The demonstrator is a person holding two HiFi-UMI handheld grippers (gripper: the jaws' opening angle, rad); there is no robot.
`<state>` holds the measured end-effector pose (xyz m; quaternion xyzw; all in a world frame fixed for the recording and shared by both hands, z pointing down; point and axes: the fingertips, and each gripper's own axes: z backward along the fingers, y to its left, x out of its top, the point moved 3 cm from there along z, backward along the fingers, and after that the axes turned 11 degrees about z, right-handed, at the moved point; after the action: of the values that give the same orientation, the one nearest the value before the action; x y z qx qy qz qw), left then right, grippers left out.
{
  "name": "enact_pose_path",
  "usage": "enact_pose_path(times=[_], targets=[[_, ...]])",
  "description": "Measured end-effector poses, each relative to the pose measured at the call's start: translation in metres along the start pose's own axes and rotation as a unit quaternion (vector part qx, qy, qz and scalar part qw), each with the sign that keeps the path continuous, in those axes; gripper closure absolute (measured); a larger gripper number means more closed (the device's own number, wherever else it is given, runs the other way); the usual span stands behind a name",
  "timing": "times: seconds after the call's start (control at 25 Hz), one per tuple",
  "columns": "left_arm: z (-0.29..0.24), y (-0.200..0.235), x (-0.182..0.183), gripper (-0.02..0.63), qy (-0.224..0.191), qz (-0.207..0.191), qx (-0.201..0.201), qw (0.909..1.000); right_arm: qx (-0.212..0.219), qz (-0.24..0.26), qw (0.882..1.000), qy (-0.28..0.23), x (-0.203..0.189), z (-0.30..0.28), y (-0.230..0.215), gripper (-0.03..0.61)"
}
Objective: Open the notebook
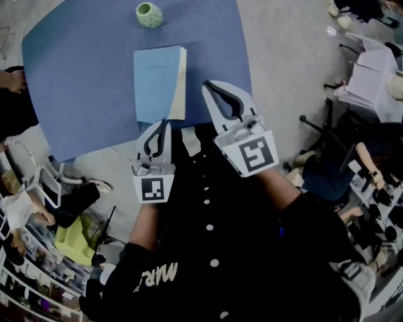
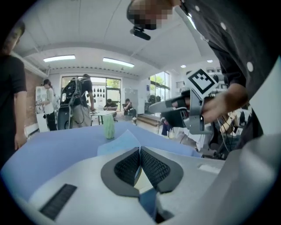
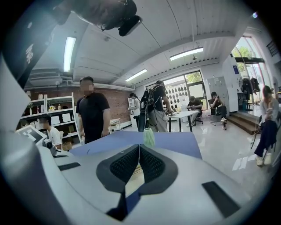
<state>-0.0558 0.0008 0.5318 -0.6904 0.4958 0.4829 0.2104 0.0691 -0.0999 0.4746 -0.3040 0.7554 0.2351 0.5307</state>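
Note:
A light blue notebook (image 1: 153, 82) lies on the blue table (image 1: 82, 69). My left gripper (image 1: 165, 121) is at its near right corner, shut on the cover's corner. The cover is lifted there into a peak (image 2: 125, 139) at the jaw tips of the left gripper (image 2: 139, 149), and cream pages (image 1: 180, 85) show along the right side. My right gripper (image 1: 206, 85) hovers just right of the notebook, shut, with nothing seen between its pads. In its own view the right gripper (image 3: 139, 147) has cream paper (image 3: 131, 180) showing below the jaws.
A green ribbed vase (image 1: 149, 14) stands beyond the notebook near the table's far edge. The near table edge runs just under both grippers. Several people (image 3: 93, 114) stand past the far side. Chairs and clutter (image 1: 365, 82) sit on the floor to the right.

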Motion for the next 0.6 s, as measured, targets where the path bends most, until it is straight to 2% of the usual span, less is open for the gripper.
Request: enact_pose_path(times=[0.12, 0.28, 0.44, 0.6], targets=[[0.014, 0.015, 0.014, 0.601, -0.042, 0.079, 0.009, 0.9959, 0.0, 0.004, 1.0, -0.002, 0.008, -0.003, 0.006, 0.572], [0.033, 0.039, 0.033, 0.601, -0.101, 0.19, 0.031, 0.9761, 0.004, 0.01, 1.0, -0.002, 0.018, -0.008, 0.016, 0.572], [0.06, 0.072, 0.04, 0.601, -0.131, 0.233, 0.054, 0.9622, 0.006, 0.015, 1.0, -0.006, 0.033, -0.019, 0.035, 0.572], [0.084, 0.113, 0.04, 0.6, -0.142, 0.249, 0.08, 0.9546, 0.011, 0.023, 1.0, -0.009, 0.046, -0.034, 0.057, 0.572]])
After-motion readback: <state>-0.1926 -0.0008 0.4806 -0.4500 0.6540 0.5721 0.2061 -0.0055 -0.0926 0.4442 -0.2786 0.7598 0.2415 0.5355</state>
